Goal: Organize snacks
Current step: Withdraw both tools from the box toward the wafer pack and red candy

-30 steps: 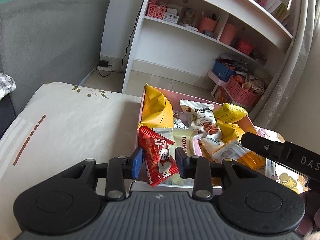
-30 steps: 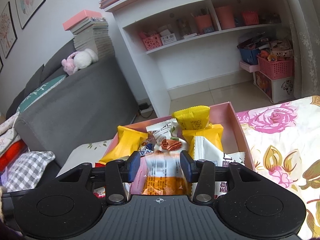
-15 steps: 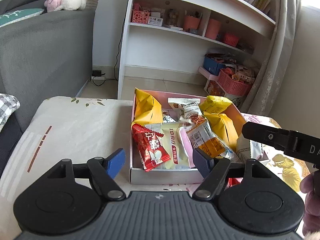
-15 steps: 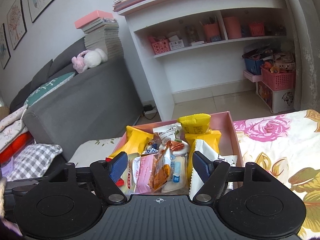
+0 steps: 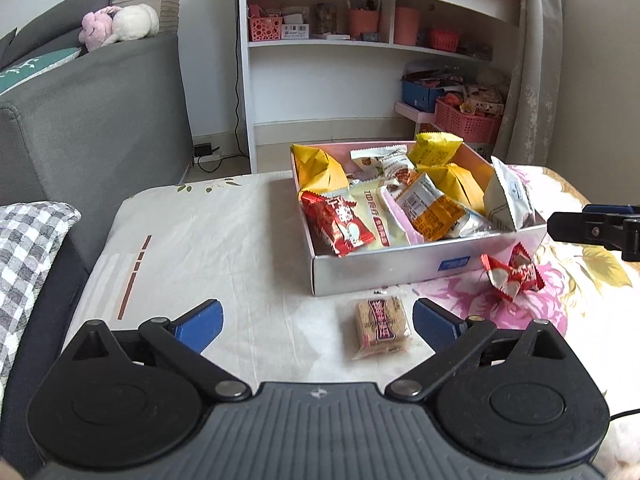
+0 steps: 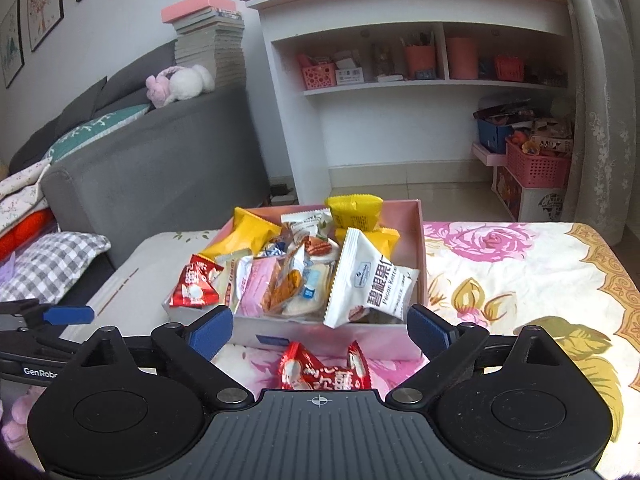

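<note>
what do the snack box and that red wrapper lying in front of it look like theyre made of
Snack box: likely thin cardboard, going by its flat, straight-folded walls; pink inside, and the pale front wall has a slight sheen, perhaps a coating.
Red wrapper: glossy plastic film or foil, judging by its sharp crinkles, bright highlights and crimped ends.

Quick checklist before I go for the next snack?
1. Left gripper empty: ok, jaws opening, nothing between pads.
2. Right gripper empty: ok, jaws opening.
3. Snacks still outside the box: not ok, brown bar and red packet lie on the cloth.
4. Bar within left reach: ok, lies ahead between the fingers.
5. Red packet lined up for right: ok, just ahead.
6. Room in box: cannot tell, heaped.
</note>
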Demonstrator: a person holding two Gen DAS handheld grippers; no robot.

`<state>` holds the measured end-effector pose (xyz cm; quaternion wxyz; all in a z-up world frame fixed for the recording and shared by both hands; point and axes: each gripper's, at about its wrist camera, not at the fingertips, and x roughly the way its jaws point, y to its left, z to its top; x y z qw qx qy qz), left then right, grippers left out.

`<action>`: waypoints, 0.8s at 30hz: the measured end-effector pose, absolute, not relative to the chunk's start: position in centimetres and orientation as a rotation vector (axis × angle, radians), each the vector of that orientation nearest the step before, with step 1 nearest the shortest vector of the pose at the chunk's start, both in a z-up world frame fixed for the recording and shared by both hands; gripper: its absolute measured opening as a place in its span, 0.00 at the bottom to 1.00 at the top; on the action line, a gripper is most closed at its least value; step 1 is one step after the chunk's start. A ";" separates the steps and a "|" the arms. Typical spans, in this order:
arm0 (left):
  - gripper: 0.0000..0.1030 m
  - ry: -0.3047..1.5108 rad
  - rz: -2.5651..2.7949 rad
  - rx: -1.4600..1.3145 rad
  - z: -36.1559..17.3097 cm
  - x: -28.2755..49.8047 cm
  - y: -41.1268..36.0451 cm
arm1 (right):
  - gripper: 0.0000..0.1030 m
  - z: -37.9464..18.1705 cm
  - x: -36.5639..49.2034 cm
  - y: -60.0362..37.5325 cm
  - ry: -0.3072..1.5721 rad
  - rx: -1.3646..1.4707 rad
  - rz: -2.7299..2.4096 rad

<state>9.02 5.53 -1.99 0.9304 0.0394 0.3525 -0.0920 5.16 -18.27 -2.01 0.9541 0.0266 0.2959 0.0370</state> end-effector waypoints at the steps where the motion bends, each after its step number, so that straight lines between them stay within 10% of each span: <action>1: 1.00 0.725 -0.189 0.092 -2.1 8.8 5.5 | 0.93 -2.1 4.9 -18.4 0.608 0.049 0.073; 24: 1.00 0.881 -0.201 0.132 -5.8 6.4 3.8 | 0.96 -7.7 1.5 -17.7 0.799 -0.078 0.056</action>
